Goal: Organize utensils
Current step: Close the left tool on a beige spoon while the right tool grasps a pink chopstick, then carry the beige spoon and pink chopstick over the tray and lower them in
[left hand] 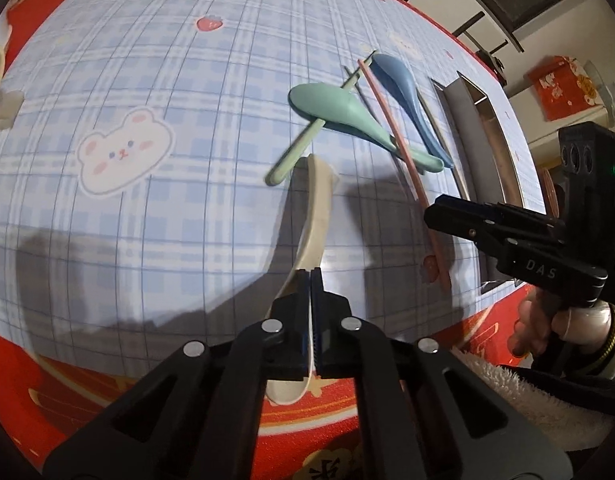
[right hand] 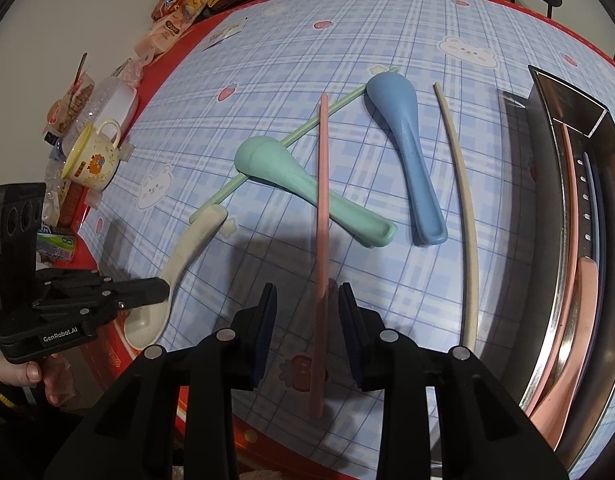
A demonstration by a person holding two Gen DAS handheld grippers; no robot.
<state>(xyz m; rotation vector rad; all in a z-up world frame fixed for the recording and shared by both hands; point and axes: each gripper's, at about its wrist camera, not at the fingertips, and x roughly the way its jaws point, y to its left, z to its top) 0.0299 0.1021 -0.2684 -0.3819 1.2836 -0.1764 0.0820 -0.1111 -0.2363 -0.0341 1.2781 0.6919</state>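
Lying at the left of the blue plaid tablecloth (right hand: 267, 64), the cream spoon (right hand: 187, 248) has its bowl near the table's red edge and its handle pointing up toward the other utensils. The left gripper (left hand: 310, 276) is clamped on this spoon near the bowel end of its handle, jaws pressed together on its thin edge. Next comes a pale green chopstick (right hand: 307, 128) running diagonally beneath the mint green spoon (right hand: 303, 192), which lies bowl-down. A pink chopstick (right hand: 321, 216) crosses over the mint spoon's handle and extends between the fingers of the right gripper (right hand: 307, 312), whose jaws stand apart on either side without touching it. Further right sits the blue spoon (right hand: 407, 152), bowl-down too, then a cream chopstick (right hand: 463, 208). At the far right, a metal tray (right hand: 603, 184) holds pink utensils.
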